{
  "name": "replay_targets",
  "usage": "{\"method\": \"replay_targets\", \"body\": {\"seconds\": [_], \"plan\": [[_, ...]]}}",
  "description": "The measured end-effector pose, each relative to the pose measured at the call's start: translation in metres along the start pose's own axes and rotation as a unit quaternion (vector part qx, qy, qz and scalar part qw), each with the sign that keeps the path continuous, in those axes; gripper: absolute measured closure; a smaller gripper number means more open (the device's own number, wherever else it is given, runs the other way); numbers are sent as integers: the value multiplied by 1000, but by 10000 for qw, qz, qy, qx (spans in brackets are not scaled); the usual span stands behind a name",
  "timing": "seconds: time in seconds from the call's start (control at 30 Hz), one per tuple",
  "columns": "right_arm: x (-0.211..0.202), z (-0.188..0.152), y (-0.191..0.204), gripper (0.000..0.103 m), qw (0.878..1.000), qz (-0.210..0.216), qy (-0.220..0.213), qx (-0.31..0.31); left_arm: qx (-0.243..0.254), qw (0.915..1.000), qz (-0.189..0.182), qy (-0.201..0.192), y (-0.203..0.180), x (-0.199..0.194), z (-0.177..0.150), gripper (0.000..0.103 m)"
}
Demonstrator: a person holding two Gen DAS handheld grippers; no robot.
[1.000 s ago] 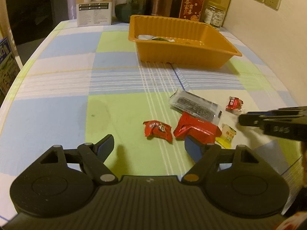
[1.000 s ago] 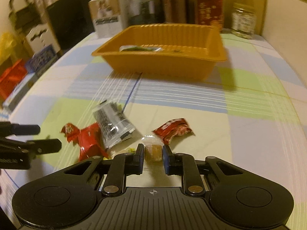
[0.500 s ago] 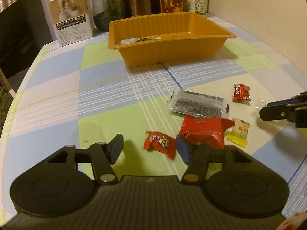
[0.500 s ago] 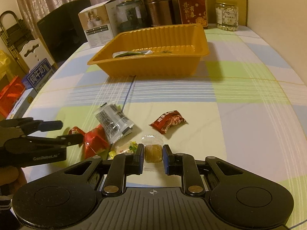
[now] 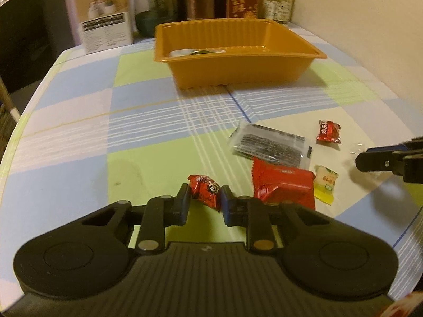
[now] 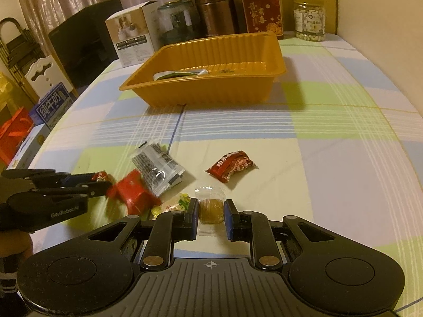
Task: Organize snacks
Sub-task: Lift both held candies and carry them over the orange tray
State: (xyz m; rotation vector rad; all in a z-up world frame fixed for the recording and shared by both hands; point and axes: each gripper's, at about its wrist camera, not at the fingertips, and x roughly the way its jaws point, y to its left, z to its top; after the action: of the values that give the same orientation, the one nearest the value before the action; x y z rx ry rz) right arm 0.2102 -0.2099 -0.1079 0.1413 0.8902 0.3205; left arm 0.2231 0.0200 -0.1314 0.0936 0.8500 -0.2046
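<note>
My left gripper [image 5: 204, 201] is shut on a small red candy [image 5: 205, 191] just above the cloth. Beside it lie a larger red packet [image 5: 284, 186], a yellow-white candy [image 5: 325, 182], a clear packet of dark snack [image 5: 272, 145] and a dark red candy [image 5: 328, 131]. My right gripper [image 6: 211, 212] is shut on a brown candy in clear wrap [image 6: 210, 207]; it shows in the left wrist view [image 5: 370, 157]. The dark red candy [image 6: 231, 165] lies ahead of it. The orange tray [image 6: 277, 52] [image 5: 238, 64] stands farther back and holds a few snacks.
A white box [image 5: 105, 30], a glass jar [image 5: 154, 2], copper canisters [image 6: 214, 12], a red box [image 6: 261, 9] and a nut jar [image 6: 309, 18] line the table's far end. The wall runs along the right. Chairs and boxes [image 6: 53, 105] stand off the left edge.
My left gripper moved in over the small red candy and closed on it. The right gripper stayed shut on the brown candy and lifted slightly.
</note>
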Motion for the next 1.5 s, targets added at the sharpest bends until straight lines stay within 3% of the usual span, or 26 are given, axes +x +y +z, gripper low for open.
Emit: {"method": "replay_targets", "body": {"seconds": [0.33, 0.8, 1.23, 1.5], "plan": [[-24, 4, 12, 83, 9999, 18, -166, 35, -538, 9985, 18, -45, 8, -47, -11, 81], [-64, 3, 32, 83, 9991, 64, -430, -16, -593, 9977, -127, -317, -10, -100, -4, 81], [-82, 7, 26, 83, 9985, -23, -538, 55, -568, 9967, -287, -495, -22, -113, 12, 81], [-77, 41, 19, 83, 9978, -84, -649, -62, -582, 9946, -531, -672, -24, -104, 51, 81]]}}
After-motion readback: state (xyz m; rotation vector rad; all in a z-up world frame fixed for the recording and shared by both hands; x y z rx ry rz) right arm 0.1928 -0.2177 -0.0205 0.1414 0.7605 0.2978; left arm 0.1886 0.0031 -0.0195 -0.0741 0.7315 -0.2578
